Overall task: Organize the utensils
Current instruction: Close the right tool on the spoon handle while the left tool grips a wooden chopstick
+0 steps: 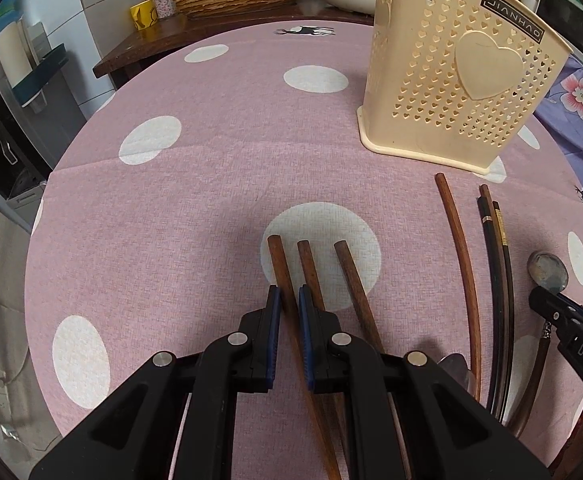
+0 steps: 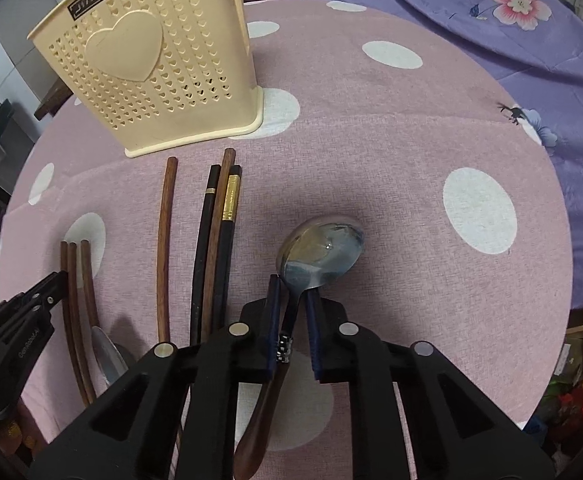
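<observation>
Right wrist view: the spoon [image 2: 319, 252] lies on the counter [image 2: 391, 152], its neck pinched between the pads of the right hand-held gripper [image 2: 293, 300], whose jaws are nearly closed on it. In the left wrist view, one wooden chopstick [image 1: 281, 268] of three is clamped by the left hand-held gripper [image 1: 287, 300], jaws almost shut. More chopsticks [image 2: 215, 232] lie between the two, just in front of the cream holder [image 2: 151, 60], which stands upright. The grasping step appears complete; next, each piece would need to be lifted, tipped upright and lowered into the holder's open top.
</observation>
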